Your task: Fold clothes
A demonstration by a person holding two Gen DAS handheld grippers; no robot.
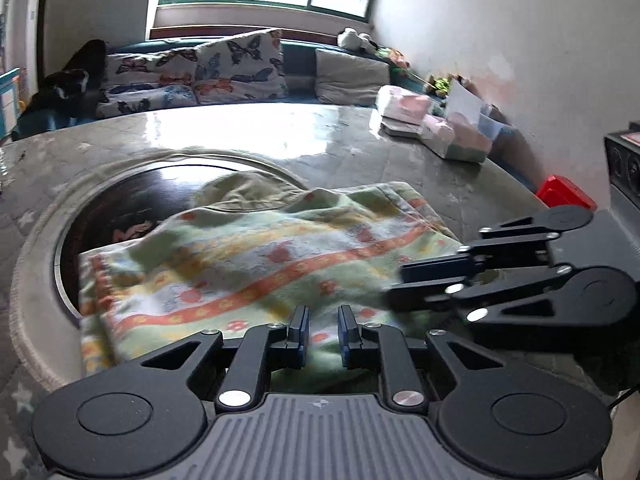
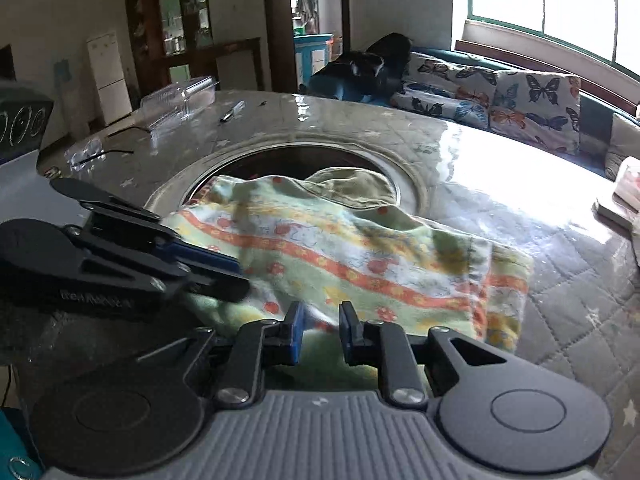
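patterned cloth (image 1: 256, 264) lies directly ahead on worktop (image 1: 360, 148), long axis crosswise; left hand-held gripper (image 1: 323, 334) and right hand-held gripper (image 2: 320, 334) both slightly parted, holding nothing, equally near.

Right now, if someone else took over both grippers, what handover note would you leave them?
Left gripper: jaws parted a little, over the near edge of the patterned cloth, gripping nothing.
Right gripper: the same, jaws parted, empty, at the near edge beside the left one.
The cloth lies bunched and partly doubled over on the table, its far end across the round recess. An olive garment lies behind it.
Done: a rough fold at most.
Left: grasp an edge, flatten, finish folding.
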